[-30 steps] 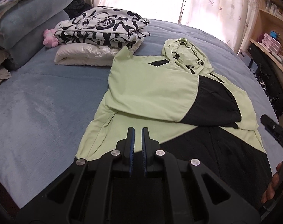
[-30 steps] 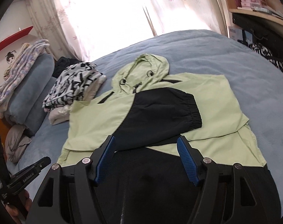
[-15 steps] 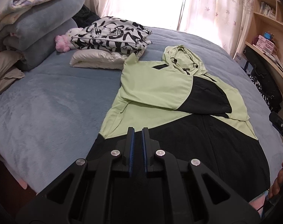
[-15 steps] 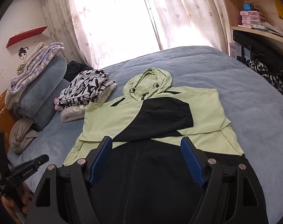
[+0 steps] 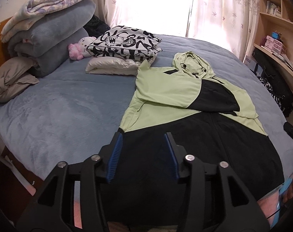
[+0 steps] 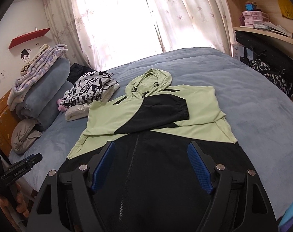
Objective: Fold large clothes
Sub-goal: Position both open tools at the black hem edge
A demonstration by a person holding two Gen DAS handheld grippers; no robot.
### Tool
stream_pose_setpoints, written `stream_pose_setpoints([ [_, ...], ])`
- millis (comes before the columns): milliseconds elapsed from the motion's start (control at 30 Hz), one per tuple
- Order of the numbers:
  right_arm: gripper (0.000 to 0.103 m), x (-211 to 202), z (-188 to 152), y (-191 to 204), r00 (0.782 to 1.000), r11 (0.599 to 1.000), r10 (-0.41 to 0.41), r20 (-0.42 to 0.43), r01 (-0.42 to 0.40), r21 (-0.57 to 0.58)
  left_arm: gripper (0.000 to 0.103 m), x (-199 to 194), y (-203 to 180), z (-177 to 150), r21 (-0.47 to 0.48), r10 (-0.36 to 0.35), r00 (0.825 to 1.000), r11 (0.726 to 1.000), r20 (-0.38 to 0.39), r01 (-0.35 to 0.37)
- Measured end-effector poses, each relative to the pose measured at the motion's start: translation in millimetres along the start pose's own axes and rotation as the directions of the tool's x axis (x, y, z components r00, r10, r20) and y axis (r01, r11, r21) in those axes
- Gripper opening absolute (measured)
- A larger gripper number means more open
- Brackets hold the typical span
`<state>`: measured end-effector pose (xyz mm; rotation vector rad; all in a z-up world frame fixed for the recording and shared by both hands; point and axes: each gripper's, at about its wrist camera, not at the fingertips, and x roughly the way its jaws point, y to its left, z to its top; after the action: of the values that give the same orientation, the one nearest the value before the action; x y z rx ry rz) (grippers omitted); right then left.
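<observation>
The green and black hooded jacket (image 5: 185,104) lies flat on the blue bed (image 5: 65,112), its black hem at the near edge where I stand and its hood pointing toward the window side. Both sleeves are already laid across the chest, the black cuff on top. The folded printed clothes (image 5: 125,44) sit in a stack near the far left corner of the bed, apart from the jacket.

My left gripper (image 5: 144,154) hangs over the black hem near its left end; its jaws have just been opening, and nothing is between them. My right gripper (image 6: 151,166) is spread wide over the zip line of the hem, also empty.

I judge the sleeve step done and the lengthwise fold in hand. Next I need to lower both grippers to the hem, one toward each bottom corner, pinch the fabric and carry the hem up toward the hood. The slick fabric may slip, so both pinches should bite evenly.
</observation>
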<state>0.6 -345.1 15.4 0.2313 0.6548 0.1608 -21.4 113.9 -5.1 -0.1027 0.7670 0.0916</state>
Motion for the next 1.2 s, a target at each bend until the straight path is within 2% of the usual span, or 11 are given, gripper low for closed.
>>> stream_pose_setpoints([
  [200,0.078,-13.1,-17.5,-30.7,0.999,0.999,-0.026,-0.021,0.026,0.019,0.051,-12.3,23.2,-20.7,-0.006,-0.048,0.999,0.999,0.000,0.048],
  [300,0.078,-21.7,-24.7,-43.5,0.998,0.998,-0.055,-0.020,0.055,0.007,0.052,-11.6,34.7,-31.6,-0.009,-0.041,0.999,0.999,-0.022,0.040],
  [367,0.078,-28.1,-29.2,-52.3,0.998,0.998,-0.067,-0.021,0.067,0.003,0.052,-6.7,44.2,-39.6,-0.018,-0.026,0.998,1.000,-0.051,0.025],
  [500,0.080,-33.4,-40.2,-73.1,0.991,0.992,-0.127,-0.036,0.127,-0.006,0.052,7.4,65.0,-54.2,-0.054,-0.080,0.991,0.996,-0.107,0.075],
  [633,0.081,-21.2,-55.2,-94.7,0.978,0.984,-0.180,-0.108,0.180,-0.006,0.052,24.6,82.3,-63.5,-0.079,-0.137,0.980,0.989,-0.142,0.127],
  [767,0.081,-12.9,-66.5,-111.5,0.967,0.976,-0.220,-0.130,0.218,-0.030,0.052,43.1,98.5,-68.4,-0.102,-0.175,0.971,0.982,-0.164,0.160],
  [900,0.081,4.7,-73.9,-129.0,0.944,0.961,-0.276,-0.179,0.271,-0.054,0.052,62.9,114.2,-76.5,-0.176,-0.232,0.954,0.964,-0.188,0.199],
  [1200,0.081,29.2,-92.5,-169.4,0.923,0.954,-0.293,-0.250,0.299,-0.015,0.052,86.7,120.2,-86.2,-0.202,-0.242,0.946,0.959,-0.216,0.199],
])
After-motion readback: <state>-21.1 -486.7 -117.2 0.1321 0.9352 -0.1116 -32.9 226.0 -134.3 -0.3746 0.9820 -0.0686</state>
